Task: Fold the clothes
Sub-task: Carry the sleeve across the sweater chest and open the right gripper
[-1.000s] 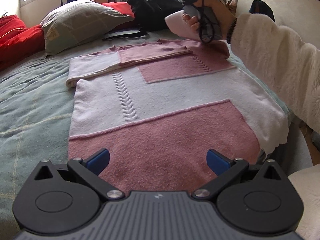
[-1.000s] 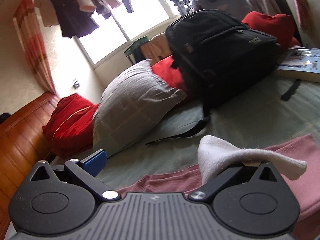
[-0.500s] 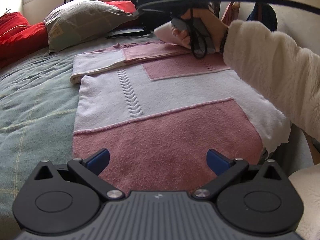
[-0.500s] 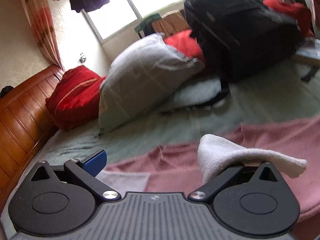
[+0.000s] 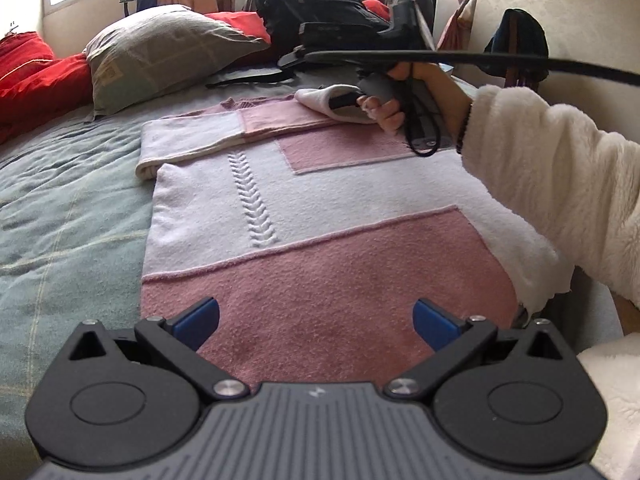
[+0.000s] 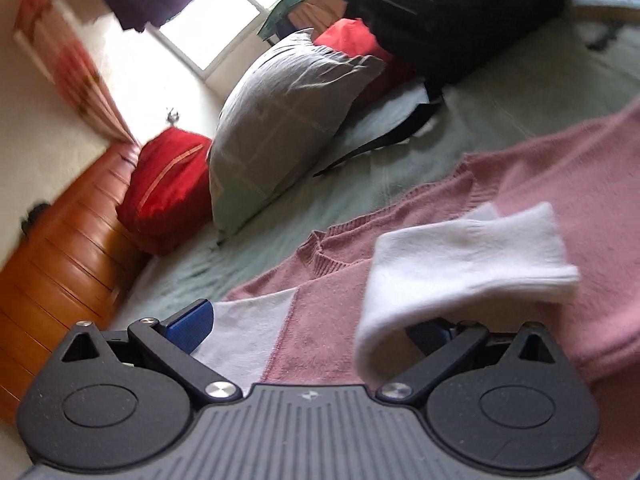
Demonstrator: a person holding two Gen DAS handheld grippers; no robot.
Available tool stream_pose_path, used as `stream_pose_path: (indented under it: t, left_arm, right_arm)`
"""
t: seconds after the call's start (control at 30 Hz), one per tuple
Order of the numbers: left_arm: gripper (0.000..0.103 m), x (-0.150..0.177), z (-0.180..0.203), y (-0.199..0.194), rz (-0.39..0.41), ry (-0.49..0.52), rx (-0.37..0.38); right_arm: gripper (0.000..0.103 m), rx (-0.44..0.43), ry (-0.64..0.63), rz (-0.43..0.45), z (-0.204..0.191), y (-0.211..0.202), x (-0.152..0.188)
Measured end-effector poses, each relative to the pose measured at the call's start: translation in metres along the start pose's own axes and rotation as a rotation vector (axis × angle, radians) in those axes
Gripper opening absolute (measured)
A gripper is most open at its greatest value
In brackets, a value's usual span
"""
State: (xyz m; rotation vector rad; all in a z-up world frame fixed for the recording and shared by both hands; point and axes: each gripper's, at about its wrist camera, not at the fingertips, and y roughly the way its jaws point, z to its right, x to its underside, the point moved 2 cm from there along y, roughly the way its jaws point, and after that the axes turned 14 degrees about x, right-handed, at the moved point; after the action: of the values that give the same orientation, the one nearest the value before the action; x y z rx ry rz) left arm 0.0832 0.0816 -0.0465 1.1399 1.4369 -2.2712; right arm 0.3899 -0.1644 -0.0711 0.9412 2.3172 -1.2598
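A pink and white knit sweater [image 5: 320, 208] lies flat on the bed, its hem nearest me. One sleeve [image 5: 192, 140] is folded across the chest. My left gripper [image 5: 316, 320] hovers open just above the pink hem, holding nothing. At the far end, a hand holds my right gripper [image 5: 344, 100] low over the chest. The other sleeve's white cuff [image 5: 328, 96] hangs over it. In the right wrist view that gripper [image 6: 312, 328] stands open. The cuff [image 6: 460, 256] is draped over its right finger and hides the pad. Beneath it lies the sweater's pink collar area [image 6: 560, 184].
A grey pillow [image 5: 160, 52], red cushions [image 5: 28, 76] and a black backpack [image 5: 312, 8] crowd the head of the bed. The green bedcover [image 5: 60, 200] spreads out to the left. A fluffy white sleeve [image 5: 560, 180] reaches in from the right, over the bed's edge. A wooden headboard [image 6: 60, 260] stands far left.
My right gripper has carried the white cuff down and to the left, from above the shoulder onto the chest, and has tilted. My left gripper has stayed over the hem.
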Motion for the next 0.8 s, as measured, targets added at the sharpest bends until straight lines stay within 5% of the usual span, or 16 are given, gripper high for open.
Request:
stream_pose_path:
  t: [0.23, 0.6, 0.8]
  left_arm:
    - [0.102, 0.001, 0.003, 0.006, -0.007, 0.008, 0.023]
    - [0.102, 0.005, 0.000, 0.006, -0.019, -0.026, -0.007]
    - [0.102, 0.005, 0.002, 0.006, -0.026, -0.018, -0.010]
  right_arm:
    - [0.103, -0.013, 0.089, 0.049, 0.011, -0.006, -0.022]
    - [0.103, -0.193, -0.071, -0.068, -0.069, 0.027, -0.003]
    - [0.103, -0.140, -0.164, -0.033, -0.068, 0.011, 0.000]
